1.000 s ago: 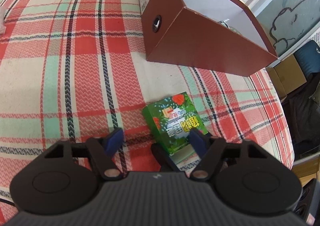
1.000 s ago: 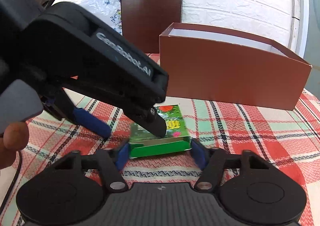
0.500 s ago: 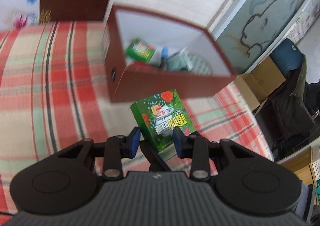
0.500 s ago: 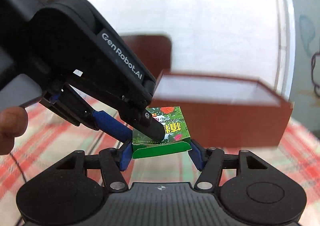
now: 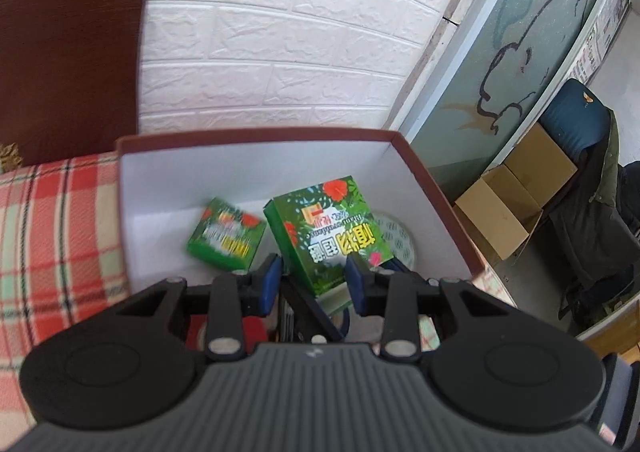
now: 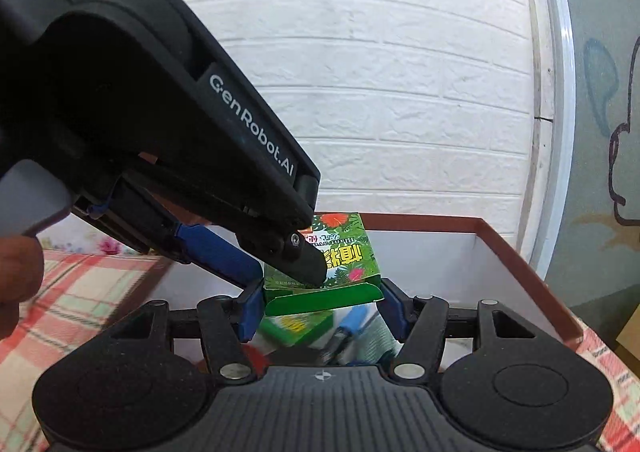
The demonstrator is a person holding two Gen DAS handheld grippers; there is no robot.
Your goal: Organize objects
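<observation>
I see the open brown cardboard box (image 5: 432,188) with its white inside below both claws. On its floor lie a second small green carton (image 5: 226,238) at about nine o'clock of the held one, a round white patterned thing (image 5: 400,240) at three o'clock, and something red (image 5: 252,332) near my left claw; the right wrist view also shows a blue item (image 6: 354,320), too blurred to name.

The green flower-printed carton (image 5: 332,230) hangs over the box's interior, held by both claws at once. My left claw (image 5: 314,284) points steeply down and is clamped across the carton's narrow sides with its blue pads. My right claw (image 6: 322,310) points nearly level, its blue pads pressing the carton's wider ends just above an open green flap. A fingertip (image 6: 20,272) shows at nine o'clock in the right view.

The carton is glossy printed card with Chinese lettering. The box stands on a red, green and cream plaid cloth (image 5: 56,236) over the counter; behind it is a white embossed brick wall (image 5: 280,32).
</observation>
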